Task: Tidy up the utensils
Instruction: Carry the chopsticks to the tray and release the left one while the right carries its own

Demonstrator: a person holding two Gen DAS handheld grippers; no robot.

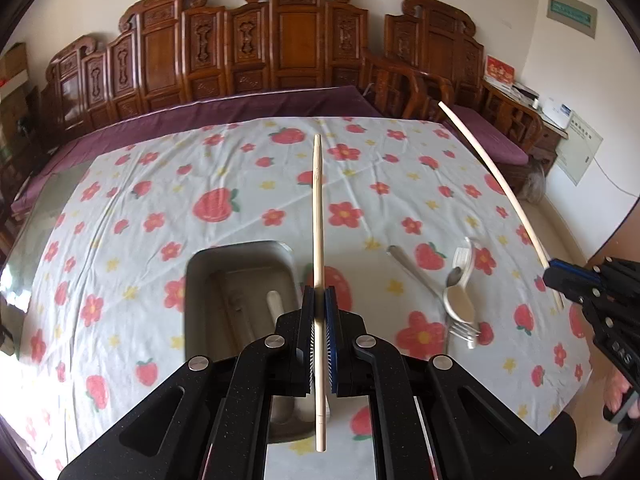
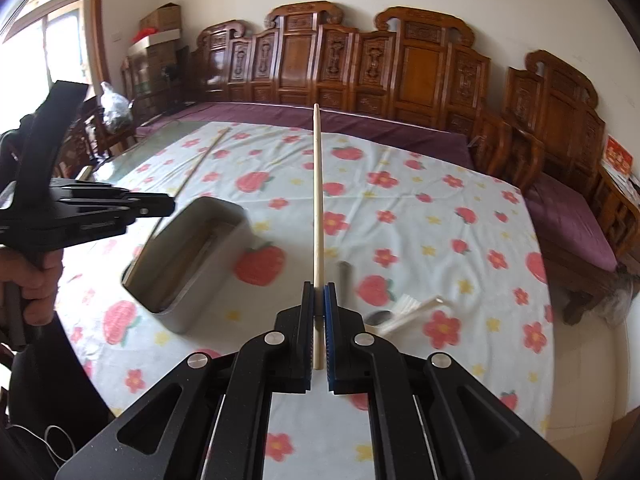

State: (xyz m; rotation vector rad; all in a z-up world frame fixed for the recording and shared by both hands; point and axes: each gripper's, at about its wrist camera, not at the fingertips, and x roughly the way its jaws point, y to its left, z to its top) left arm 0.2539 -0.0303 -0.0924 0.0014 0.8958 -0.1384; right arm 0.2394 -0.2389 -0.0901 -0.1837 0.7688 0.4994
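Observation:
Each gripper holds one pale wooden chopstick above the table. My left gripper (image 1: pixel 319 300) is shut on a chopstick (image 1: pixel 318 216) that points away over the cloth, just right of the grey metal utensil box (image 1: pixel 236 272). My right gripper (image 2: pixel 319 296) is shut on the other chopstick (image 2: pixel 317 192). In the left wrist view the right gripper (image 1: pixel 554 270) shows at the right edge with its chopstick (image 1: pixel 492 176) slanting up to the left. In the right wrist view the left gripper (image 2: pixel 168 204) hangs over the box (image 2: pixel 188 256). A metal spoon (image 1: pixel 424 280), a white spoon (image 1: pixel 460 276) and a fork (image 1: pixel 464 330) lie together on the cloth.
The table wears a white cloth (image 1: pixel 168 184) printed with red flowers and strawberries. A carved wooden bench with purple cushions (image 1: pixel 248 104) runs along the far side, and wooden chairs (image 1: pixel 404 88) stand at the right. A person's hand (image 2: pixel 36 280) grips the left tool's handle.

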